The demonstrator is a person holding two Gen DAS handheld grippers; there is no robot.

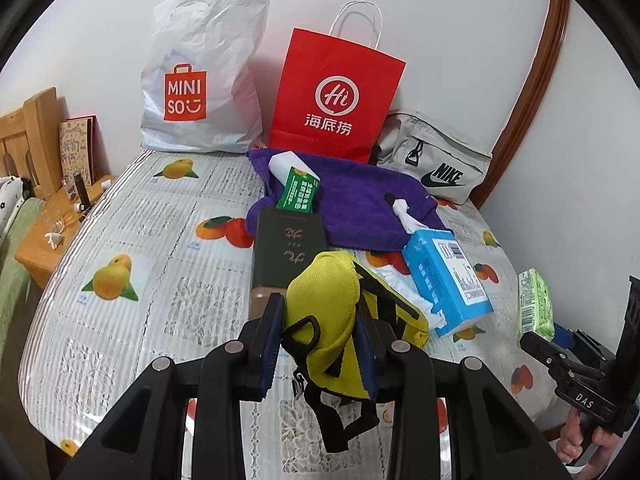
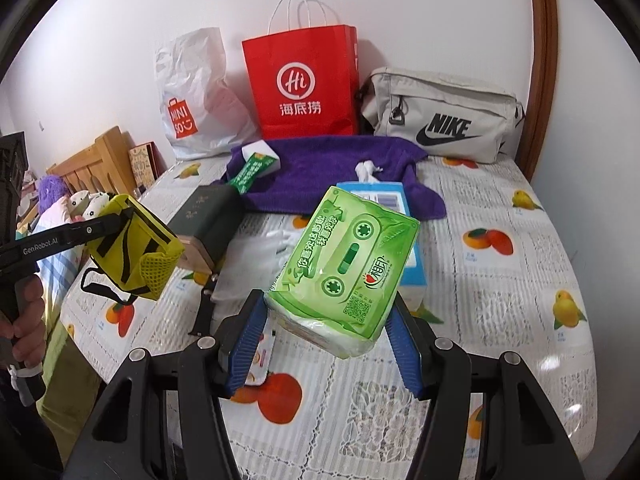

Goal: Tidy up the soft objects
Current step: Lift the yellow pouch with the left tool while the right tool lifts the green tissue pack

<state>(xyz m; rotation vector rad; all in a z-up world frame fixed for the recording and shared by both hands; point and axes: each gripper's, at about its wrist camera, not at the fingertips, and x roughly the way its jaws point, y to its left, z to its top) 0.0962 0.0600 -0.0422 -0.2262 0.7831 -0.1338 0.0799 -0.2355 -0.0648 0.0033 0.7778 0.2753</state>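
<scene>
Tissue pack [image 2: 344, 276], green, sits clamped between the blue pads [image 2: 250, 340] of your right gripper [image 2: 326, 344], jaws about half spread and pressed on its two long sides. It is off the table, tilted, with the far end pointing away from the fingers. The grip lies at the near end only, so most of the pack hangs ahead of the fingertips; keep the wrist steady so it does not pivot or slide out of its slick wrapper.

Yellow pouch [image 1: 324, 312] is pinched in your left gripper [image 1: 320, 344], jaws nearly closed and squeezing the fabric. Its black straps [image 1: 340, 412] dangle below the fingers. Judgement: those straps could snag on clutter as you carry it, so lift high enough to clear.

Directly ahead of the left fingers lies a dark green box [image 1: 286, 248], with a blue tissue pack [image 1: 448, 280] just right of it. Beyond both is the purple towel [image 1: 352, 200], carrying a small green-and-white pack [image 1: 294, 186].

Further out, against the wall, stand the white Miniso bag [image 1: 200, 76], the red paper bag [image 1: 340, 92] and the grey Nike bag [image 1: 436, 160].

Step in hand, as I read it: both soft items are lifted and need a destination. The red bag stands upright and is probably the easiest target, but I cannot see whether its mouth is open. Bring one item over at a time, and release only once it is past the rim.
</scene>
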